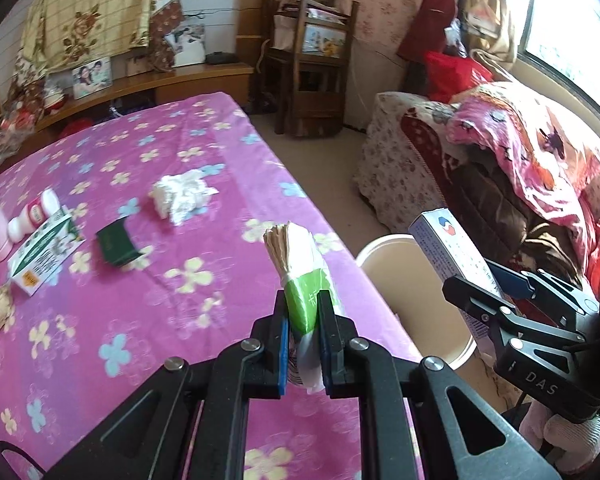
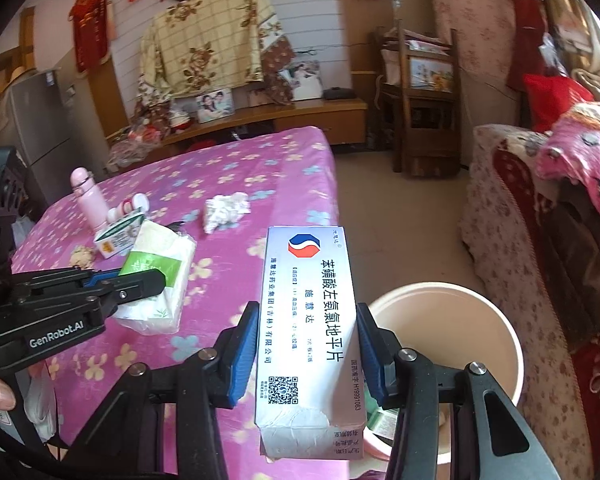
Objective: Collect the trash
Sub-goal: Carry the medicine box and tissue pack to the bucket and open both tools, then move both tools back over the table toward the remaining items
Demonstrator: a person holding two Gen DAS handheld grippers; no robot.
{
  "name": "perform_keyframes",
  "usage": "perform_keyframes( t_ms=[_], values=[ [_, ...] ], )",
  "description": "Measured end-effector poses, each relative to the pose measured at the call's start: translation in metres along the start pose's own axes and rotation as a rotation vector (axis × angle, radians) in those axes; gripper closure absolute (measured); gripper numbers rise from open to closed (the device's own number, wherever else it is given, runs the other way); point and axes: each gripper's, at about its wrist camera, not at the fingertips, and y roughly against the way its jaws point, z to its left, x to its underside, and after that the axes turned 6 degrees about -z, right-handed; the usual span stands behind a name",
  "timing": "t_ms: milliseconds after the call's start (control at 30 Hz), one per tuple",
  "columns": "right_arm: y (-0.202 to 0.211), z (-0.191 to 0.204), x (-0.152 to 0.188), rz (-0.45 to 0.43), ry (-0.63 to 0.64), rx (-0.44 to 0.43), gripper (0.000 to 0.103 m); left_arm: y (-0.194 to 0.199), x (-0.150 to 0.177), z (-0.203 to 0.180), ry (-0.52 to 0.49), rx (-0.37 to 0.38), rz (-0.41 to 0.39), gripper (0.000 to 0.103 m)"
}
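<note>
My left gripper (image 1: 302, 298) is shut on a green and white tissue pack (image 1: 300, 256) and holds it over the right edge of the pink floral table (image 1: 160, 292). My right gripper (image 2: 306, 316) is shut on a white medicine box (image 2: 310, 320) with a red and blue logo, just left of a cream bin (image 2: 500, 316) on the floor beside the table. A crumpled white tissue (image 1: 182, 196), a dark green card (image 1: 118, 246), a green and white carton (image 1: 44, 252) and a small bottle (image 1: 34, 216) lie on the table.
A pink flask (image 2: 88, 200) stands at the table's far left, with a beige crumpled scrap (image 2: 82, 256) near it. A blanket-covered sofa (image 2: 540, 208) runs along the right. A wooden chair (image 2: 420, 100) and a low cabinet (image 2: 300, 116) stand behind the table.
</note>
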Motion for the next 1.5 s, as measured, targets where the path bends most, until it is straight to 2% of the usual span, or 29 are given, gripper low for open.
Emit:
perform_keyframes(
  t_ms=[667, 1067, 1133, 1167, 1200, 1267, 1500],
  values=[
    [-0.01, -0.083, 0.025, 0.046, -0.118, 0.156, 0.054, -0.062, -0.002, -0.074, -0.081, 0.129, 0.077, 0.09],
    [-0.024, -0.122, 0.045, 0.088, -0.228, 0.23, 0.051, -0.095, 0.005, -0.094, -0.076, 0.195, 0.132, 0.089],
    [-0.025, -0.128, 0.047, 0.089, -0.248, 0.239, 0.051, -0.098, 0.007, -0.096, -0.083, 0.2, 0.134, 0.086],
    [-0.026, -0.131, 0.049, 0.09, -0.261, 0.242, 0.047, -0.1, 0.007, -0.096, -0.088, 0.19, 0.134, 0.076],
    [-0.026, -0.134, 0.05, 0.088, -0.276, 0.239, 0.04, -0.1, 0.008, -0.096, -0.088, 0.187, 0.134, 0.061],
    [-0.027, -0.139, 0.053, 0.088, -0.305, 0.224, 0.037, -0.102, 0.01, -0.094, -0.075, 0.195, 0.133, 0.051],
    [-0.031, -0.141, 0.055, 0.103, -0.31, 0.223, 0.037, -0.104, 0.012, -0.085, -0.068, 0.165, 0.136, 0.051]
  ],
)
